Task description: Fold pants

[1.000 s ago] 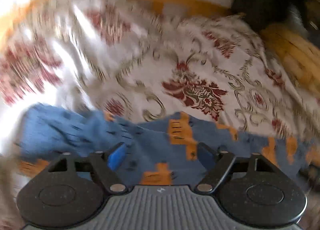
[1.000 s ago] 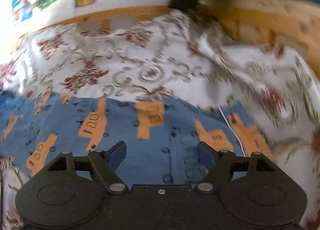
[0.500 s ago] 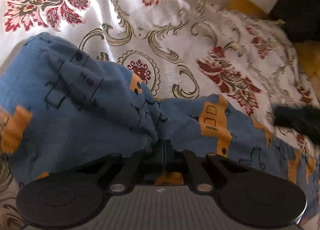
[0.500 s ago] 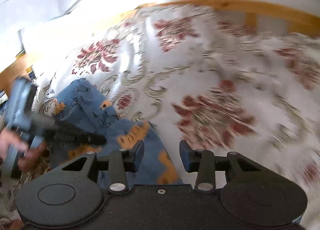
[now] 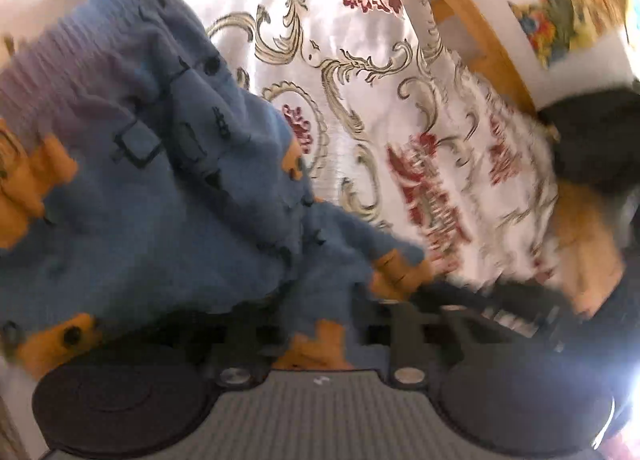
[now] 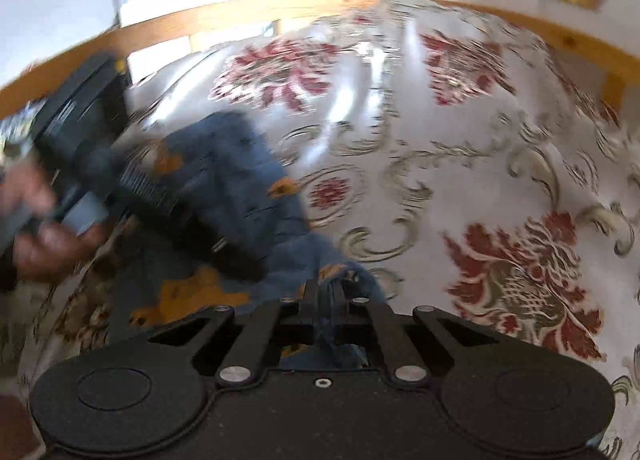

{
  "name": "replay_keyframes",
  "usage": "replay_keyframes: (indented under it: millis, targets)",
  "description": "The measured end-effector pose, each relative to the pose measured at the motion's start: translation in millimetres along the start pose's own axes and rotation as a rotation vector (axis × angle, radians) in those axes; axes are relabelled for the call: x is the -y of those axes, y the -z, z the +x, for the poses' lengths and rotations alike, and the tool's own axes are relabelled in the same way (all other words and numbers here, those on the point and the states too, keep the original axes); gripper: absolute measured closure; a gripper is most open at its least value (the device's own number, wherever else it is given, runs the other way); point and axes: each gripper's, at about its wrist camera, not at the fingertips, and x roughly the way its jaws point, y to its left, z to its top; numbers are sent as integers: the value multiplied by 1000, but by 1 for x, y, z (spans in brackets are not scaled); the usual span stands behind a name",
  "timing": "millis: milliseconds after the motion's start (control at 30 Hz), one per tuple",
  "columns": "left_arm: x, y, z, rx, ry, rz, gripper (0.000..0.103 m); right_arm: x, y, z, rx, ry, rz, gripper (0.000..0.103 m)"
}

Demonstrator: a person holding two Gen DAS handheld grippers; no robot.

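The right gripper (image 6: 326, 296) has its fingers pressed together on a bunched edge of the blue-and-orange pants (image 6: 240, 188), which spread away from it toward 10 o'clock across a white bedspread (image 6: 460, 164) with red flowers. In its own view the left gripper (image 5: 320, 324) sits under draped folds of the pants (image 5: 152, 188), which hide the fingertips, so their state cannot be told; the cloth rises toward 11 o'clock. Farther off in the right view, the left gripper's dark body (image 6: 132, 176) crosses the pants at 9 o'clock, a hand (image 6: 36, 228) behind it, and a wooden bed rail (image 6: 248, 14) curves at 12 o'clock
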Motion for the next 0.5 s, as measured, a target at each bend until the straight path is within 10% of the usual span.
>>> replay_keyframes:
  millis: [133, 200, 300, 500]
  targets:
    - [0, -9, 10, -8, 19, -118, 41, -16, 7, -1, -7, -24, -5, 99]
    - [-5, -12, 16, -7, 2, -198, 50, -17, 11, 1, -14, -22, 3, 99]
    - [-16, -15, 23, -4, -62, -293, 92, -12, 14, 6, -29, -17, 38, 99]
    - [-30, -10, 27, -2, -16, -331, 97, 22, 14, 4, -15, -105, 292, 73]
